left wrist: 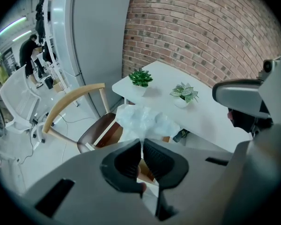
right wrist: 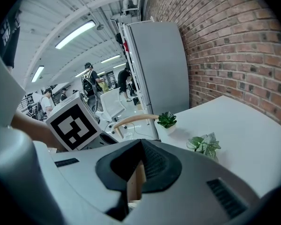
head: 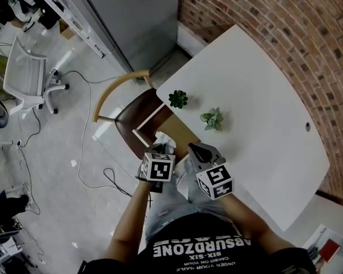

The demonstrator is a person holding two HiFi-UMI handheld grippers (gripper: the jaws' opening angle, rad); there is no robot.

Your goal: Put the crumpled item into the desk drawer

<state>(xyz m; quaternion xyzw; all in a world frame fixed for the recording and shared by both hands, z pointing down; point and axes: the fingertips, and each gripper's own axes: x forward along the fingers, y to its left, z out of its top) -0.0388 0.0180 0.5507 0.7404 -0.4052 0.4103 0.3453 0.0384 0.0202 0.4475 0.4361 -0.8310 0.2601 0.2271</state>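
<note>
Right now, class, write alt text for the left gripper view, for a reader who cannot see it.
The left claw is shut on a crumpled white item, held up in front of a white desk. Two small potted plants stand on the desk, a wooden chair sits beside it, and a brick wall rises behind.

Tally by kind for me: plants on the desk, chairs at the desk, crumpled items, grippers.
Plants: 2, the dark plant and the pale plant
Chair: 1
Crumpled item: 1, pinched in the left gripper
Grippers: 2, the left gripper and the right gripper, which is shut and empty
Total: 6
</note>
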